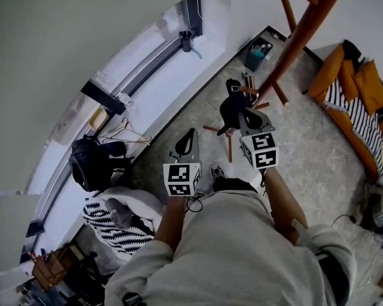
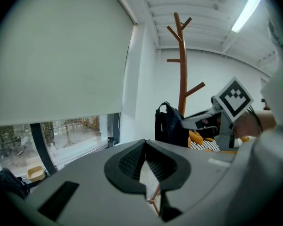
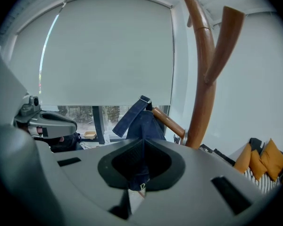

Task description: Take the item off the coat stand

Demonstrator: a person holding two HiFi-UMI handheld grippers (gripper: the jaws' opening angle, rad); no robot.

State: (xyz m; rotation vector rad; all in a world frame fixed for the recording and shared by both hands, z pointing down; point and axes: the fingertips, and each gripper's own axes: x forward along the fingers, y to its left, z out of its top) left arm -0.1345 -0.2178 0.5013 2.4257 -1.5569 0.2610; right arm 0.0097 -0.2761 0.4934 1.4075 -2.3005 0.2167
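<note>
Dark navy fabric bag [image 3: 144,124]: hung by its strap on a low peg [image 3: 169,121] of the brown wooden coat stand [image 3: 203,93], centre of the right gripper view. Was clamped low down by the right gripper [image 3: 141,149], jaws pinched on cloth. Gripped, not yet lifted off. Held the left gripper [image 2: 144,147] closed on nothing.

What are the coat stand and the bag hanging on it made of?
Coat stand: looks like wood, reddish-brown and smooth with a slight sheen, so probably varnished; rounded, branch-like pegs.
Bag: dark navy woven fabric, matte, maybe canvas or nylon. It is soft and bunches where the right claw pinches it. Its strap lies flat like webbing.
</note>
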